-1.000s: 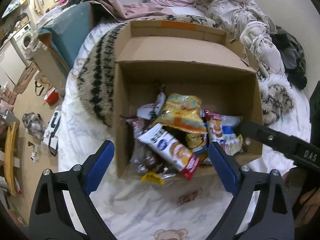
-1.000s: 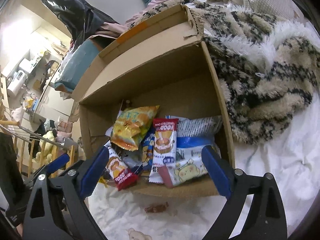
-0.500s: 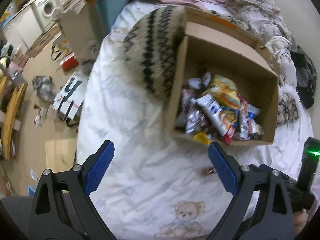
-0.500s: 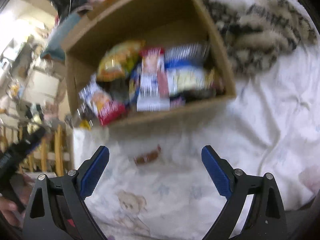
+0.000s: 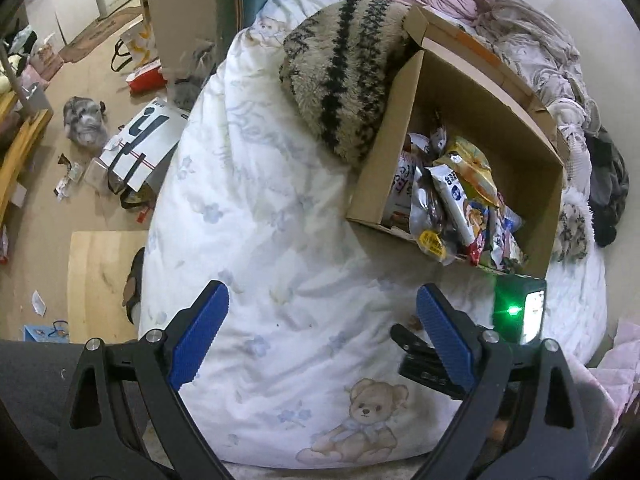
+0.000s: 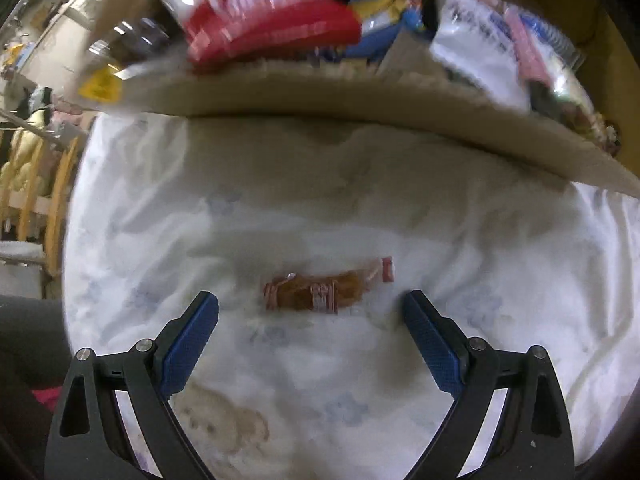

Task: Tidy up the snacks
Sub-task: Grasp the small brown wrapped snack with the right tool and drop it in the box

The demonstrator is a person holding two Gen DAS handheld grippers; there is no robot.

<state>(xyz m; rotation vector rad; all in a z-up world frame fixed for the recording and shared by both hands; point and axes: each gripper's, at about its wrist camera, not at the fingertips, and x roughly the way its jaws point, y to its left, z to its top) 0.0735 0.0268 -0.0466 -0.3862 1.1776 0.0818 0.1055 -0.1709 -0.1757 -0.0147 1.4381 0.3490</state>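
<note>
A cardboard box (image 5: 372, 200) full of snack packets (image 5: 456, 196) lies on a white bedsheet (image 5: 280, 240). In the right wrist view its front edge (image 6: 320, 92) is close above, with packets (image 6: 272, 12) behind it. A small brown wrapped snack (image 6: 320, 290) lies alone on the sheet, just ahead of and between the fingers of my open, empty right gripper (image 6: 310, 312). My left gripper (image 5: 322, 320) is open and empty, held over the sheet to the left of the box. The right gripper's body with a green light (image 5: 516, 312) shows beside it.
A striped fluffy blanket (image 5: 344, 80) lies against the box's left side. Crumpled bedding and clothes (image 5: 532, 44) lie behind it. The bed's left edge drops to a cluttered floor (image 5: 92, 128) with bags and a wooden board (image 5: 100, 280).
My right gripper has dropped low toward the sheet, closing in on the loose brown snack in front of the box. My left gripper has pulled back and to the left, away from the box.
</note>
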